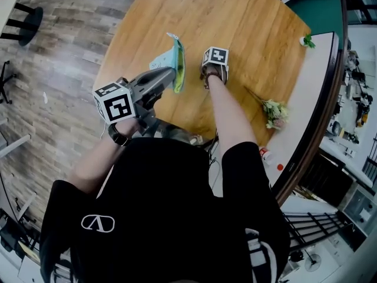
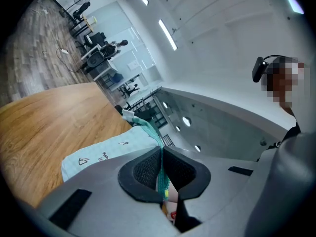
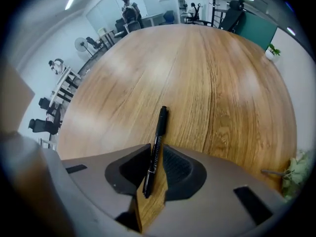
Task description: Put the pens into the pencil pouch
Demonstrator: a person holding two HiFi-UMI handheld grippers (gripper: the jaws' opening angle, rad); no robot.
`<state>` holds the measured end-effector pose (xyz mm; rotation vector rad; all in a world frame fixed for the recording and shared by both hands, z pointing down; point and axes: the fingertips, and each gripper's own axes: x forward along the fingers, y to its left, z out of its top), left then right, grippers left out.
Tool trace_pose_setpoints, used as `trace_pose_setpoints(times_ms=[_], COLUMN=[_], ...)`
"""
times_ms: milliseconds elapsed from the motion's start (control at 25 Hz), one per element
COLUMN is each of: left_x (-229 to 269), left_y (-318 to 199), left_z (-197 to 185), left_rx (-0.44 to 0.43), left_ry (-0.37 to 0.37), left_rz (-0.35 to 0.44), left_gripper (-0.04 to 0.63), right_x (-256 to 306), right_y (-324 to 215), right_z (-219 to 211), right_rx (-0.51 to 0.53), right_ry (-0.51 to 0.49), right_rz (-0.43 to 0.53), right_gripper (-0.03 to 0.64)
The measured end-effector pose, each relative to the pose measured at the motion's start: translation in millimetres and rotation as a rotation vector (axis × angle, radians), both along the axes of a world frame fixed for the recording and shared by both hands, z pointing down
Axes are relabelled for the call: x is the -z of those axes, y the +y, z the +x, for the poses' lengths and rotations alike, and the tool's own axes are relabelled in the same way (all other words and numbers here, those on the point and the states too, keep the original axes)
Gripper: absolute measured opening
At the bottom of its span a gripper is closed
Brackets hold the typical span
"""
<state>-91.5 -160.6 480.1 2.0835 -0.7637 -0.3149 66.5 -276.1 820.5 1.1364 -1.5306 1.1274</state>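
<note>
The left tool [image 2: 161, 169] has its jaws pressed together on the teal zipper edge of the pencil pouch [image 2: 106, 154], with the fabric squeezed between the two dark ribbed pads. The rest of the pouch spreads out beyond the tool's tip, off the table [image 3: 212, 73]. The pouch is pale mint. On the side facing this tool it carries small dark line drawings and a few short handwritten-looking words, too small to read, and a white tag sits at the far end of the zipper. The right tool [image 3: 157, 169] points down at the round wooden table with its jaws a little apart. A black pen [image 3: 159, 132] lies on the wood between them, its cap end reaching out past the tips. It runs close along one pad, and a sliver of wood grain shows between it and the other. White print runs down the pen's barrel, but the letters cannot be made out. Each tool carries a cube of black-and-white square markers: the left cube [image 1: 115, 104] near the person's left hand and the right cube [image 1: 215, 56] above the right wrist. The person's black shirt bears a white oval emblem [image 1: 98, 223] with no legible lettering. A small bunch of pale dried flowers [image 3: 296, 169] lies on the table, well off to the side of the right tool.
</note>
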Motion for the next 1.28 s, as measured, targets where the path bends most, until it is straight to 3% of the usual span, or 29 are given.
trace_pose_setpoints(times_ms=[80, 200, 360, 520, 720, 920, 1160, 1280], left_x=[-1, 0, 3, 9, 27, 45, 64, 69], left_y=[1, 1, 0, 1, -2, -7, -7, -8], left_z=[1, 1, 3, 9, 27, 49, 76, 90], left_rx=[-0.003, -0.011, -0.028, -0.052, -0.095, -0.148, -0.207, -0.233], left_ry=[0.001, 0.006, -0.001, 0.009, 0.028, 0.052, 0.072, 0.079], left_rz=[-0.003, -0.002, 0.007, 0.020, 0.044, 0.079, 0.103, 0.111], left_gripper=[0.015, 0.015, 0.015, 0.015, 0.015, 0.015, 0.015, 0.015], right_x=[-1, 1, 26, 102, 237, 331, 408, 431], right_y=[0, 2, -6, -19, -16, 17, 72, 90], right_z=[3, 2, -3, -3, 9, 46, 91, 96], right_rx=[0.032, 0.065, 0.063, 0.054, 0.041, -0.072, -0.186, -0.177], right_ry=[0.035, 0.042, -0.028, -0.117, -0.224, -0.283, -0.273, -0.245], right_rz=[0.002, 0.015, 0.109, 0.338, 0.694, 0.913, 1.253, 1.350], right_gripper=[0.044, 0.043, 0.043, 0.042, 0.043, 0.043, 0.043, 0.041])
